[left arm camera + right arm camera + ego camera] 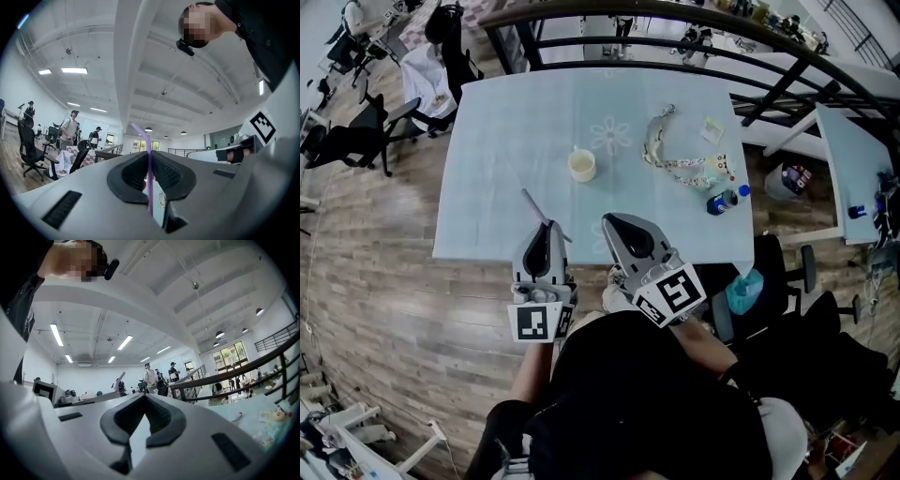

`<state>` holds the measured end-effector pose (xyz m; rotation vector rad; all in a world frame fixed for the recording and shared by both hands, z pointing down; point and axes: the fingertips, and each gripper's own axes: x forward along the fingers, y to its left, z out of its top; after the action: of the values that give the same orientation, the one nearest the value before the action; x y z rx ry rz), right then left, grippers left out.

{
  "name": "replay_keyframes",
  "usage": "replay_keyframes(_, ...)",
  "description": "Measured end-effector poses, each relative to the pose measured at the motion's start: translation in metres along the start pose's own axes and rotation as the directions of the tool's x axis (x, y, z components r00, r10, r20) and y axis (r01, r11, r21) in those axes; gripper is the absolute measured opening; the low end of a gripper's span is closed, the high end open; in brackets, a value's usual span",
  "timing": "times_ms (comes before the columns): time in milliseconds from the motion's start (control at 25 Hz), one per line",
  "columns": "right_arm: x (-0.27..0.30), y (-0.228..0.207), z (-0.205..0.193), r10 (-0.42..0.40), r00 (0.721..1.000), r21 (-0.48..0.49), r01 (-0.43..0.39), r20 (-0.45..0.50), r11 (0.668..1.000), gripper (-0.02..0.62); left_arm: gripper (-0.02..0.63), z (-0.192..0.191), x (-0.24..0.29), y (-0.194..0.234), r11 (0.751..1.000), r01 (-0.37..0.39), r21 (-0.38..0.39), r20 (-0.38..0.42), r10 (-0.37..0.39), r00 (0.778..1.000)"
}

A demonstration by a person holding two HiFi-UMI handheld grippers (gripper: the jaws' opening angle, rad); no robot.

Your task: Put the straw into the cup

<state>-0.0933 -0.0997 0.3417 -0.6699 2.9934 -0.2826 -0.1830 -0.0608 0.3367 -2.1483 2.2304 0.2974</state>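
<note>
Your left gripper (547,229) clamps the thin purple plastic straw (534,205) roughly upright. The small cream cup (582,165) stands ahead-right, mid pale blue table (478,225). Your right gripper (611,222) is closed, empty.

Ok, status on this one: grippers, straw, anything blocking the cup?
Left gripper shut on purple straw. Right gripper shut, empty. Cup upright mid-table, straw not yet in. Lanyard right of cup, off the path.

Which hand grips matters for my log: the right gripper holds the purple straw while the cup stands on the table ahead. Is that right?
No: the left gripper holds the purple straw, clamped between its jaws, as the left gripper view shows; the right gripper is shut on nothing. The cup does stand on the table ahead.
</note>
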Motion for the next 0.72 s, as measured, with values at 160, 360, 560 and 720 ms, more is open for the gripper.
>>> replay_keyframes(160, 0.015, -0.017, 0.007, 0.012, 1.000, -0.003, -0.012, 0.004, 1.000, 0.008, 0.034, -0.001, 0.024, 0.005, 1.000, -0.009, 0.001, 0.010, 0.009, 1.000)
replay_keyframes(360, 0.021, -0.033, 0.011, 0.007, 1.000, -0.003, -0.007, 0.004, 1.000, 0.008, 0.034, -0.001, 0.045, 0.003, 1.000, 0.002, 0.009, 0.024, -0.002, 1.000)
replay_keyframes(560, 0.028, -0.046, 0.012, -0.022, 1.000, 0.011, 0.022, 0.003, 1.000, 0.009, 0.034, -0.005, 0.062, 0.007, 1.000, 0.026, 0.014, 0.008, -0.026, 1.000)
replay_keyframes(720, 0.034, -0.053, 0.012, -0.051, 0.999, 0.014, 0.050, 0.005, 0.999, 0.008, 0.034, -0.012, 0.077, 0.010, 0.998, 0.060, 0.015, -0.005, -0.060, 0.998)
